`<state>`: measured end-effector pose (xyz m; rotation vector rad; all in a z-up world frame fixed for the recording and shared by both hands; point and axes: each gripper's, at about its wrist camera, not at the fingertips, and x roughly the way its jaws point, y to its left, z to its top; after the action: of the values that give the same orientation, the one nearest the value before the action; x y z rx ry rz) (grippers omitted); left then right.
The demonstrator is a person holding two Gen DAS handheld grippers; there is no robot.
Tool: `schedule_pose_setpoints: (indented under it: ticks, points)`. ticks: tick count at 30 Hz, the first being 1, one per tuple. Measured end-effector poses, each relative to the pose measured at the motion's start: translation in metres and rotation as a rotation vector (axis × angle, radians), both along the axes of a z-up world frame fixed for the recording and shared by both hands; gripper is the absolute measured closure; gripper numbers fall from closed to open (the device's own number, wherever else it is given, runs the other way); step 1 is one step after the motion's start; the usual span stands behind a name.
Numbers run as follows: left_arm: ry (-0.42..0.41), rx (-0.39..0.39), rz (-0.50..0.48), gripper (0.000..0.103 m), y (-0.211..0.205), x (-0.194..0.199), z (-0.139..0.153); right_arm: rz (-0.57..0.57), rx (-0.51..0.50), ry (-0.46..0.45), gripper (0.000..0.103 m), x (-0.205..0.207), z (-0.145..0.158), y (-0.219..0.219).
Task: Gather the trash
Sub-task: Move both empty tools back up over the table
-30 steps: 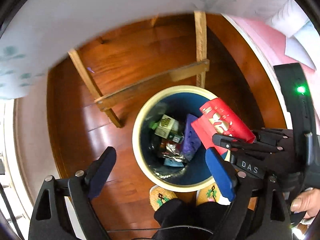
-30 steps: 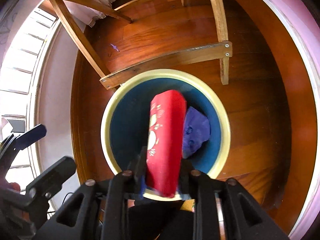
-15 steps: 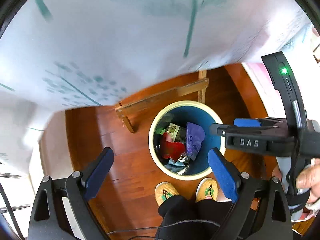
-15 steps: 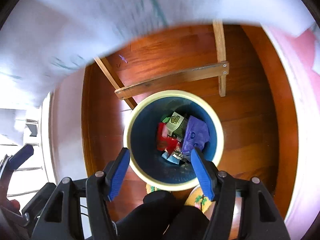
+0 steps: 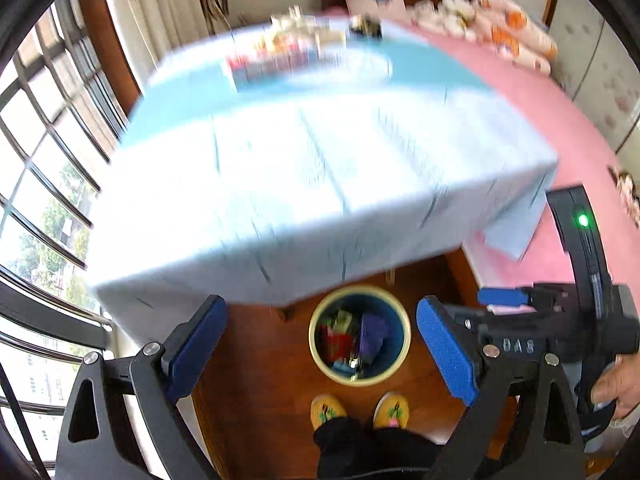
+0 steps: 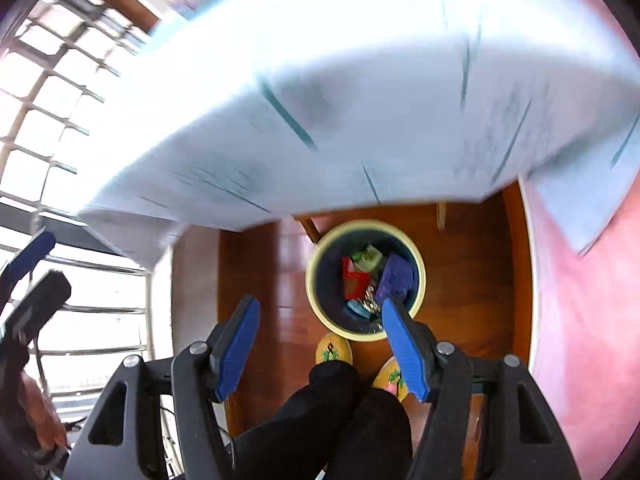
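At nine o'clock in the left wrist view a dark-barred window (image 5: pixel 44 168) lets in bright daylight. The left tongs (image 5: pixel 320 340) stand wide, their blue ribbed pads holding nothing. Between them, at six o'clock on the glossy reddish wooden floor (image 5: pixel 256 364), sits the round cream-rimmed bin with a dark blue inside (image 5: pixel 404 332); it holds the trash: a crumpled red packet (image 5: pixel 340 342), a purple wrapper (image 5: pixel 372 336) beside it, and small greenish and silvery scraps too blurred to name. Just below the bin are two yellow embroidered slippers (image 5: pixel 326 410) under black trouser legs. Above, the surface draped in a pale blue cloth with thin dark lines (image 5: pixel 312 184) carries smeared small items at twelve o'clock. At three o'clock lies a pink bed cover (image 5: pixel 560 128). In the right wrist view the right tongs (image 6: pixel 320 344) are likewise spread wide and bare, the bin (image 6: pixel 316 300) at their centre.
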<state>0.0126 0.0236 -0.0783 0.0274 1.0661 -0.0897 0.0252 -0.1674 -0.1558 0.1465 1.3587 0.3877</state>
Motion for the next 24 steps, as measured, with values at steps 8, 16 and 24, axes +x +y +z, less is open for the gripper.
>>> schedule_pose_setpoints:
  ticks: [8, 16, 24]
  points:
    - [-0.176, 0.019, 0.056, 0.003, 0.0, 0.009, 0.096, 0.05, 0.003, -0.23, 0.039, 0.014, 0.103, -0.003]
    - [-0.253, 0.075, 0.071, 0.001, 0.0, 0.026, 0.154, 0.105, 0.022, -0.354, 0.039, 0.047, 0.167, 0.01]
    - [-0.227, 0.044, 0.018, 0.001, 0.009, 0.07, 0.16, 0.064, 0.078, -0.358, 0.039, 0.093, 0.185, 0.033]
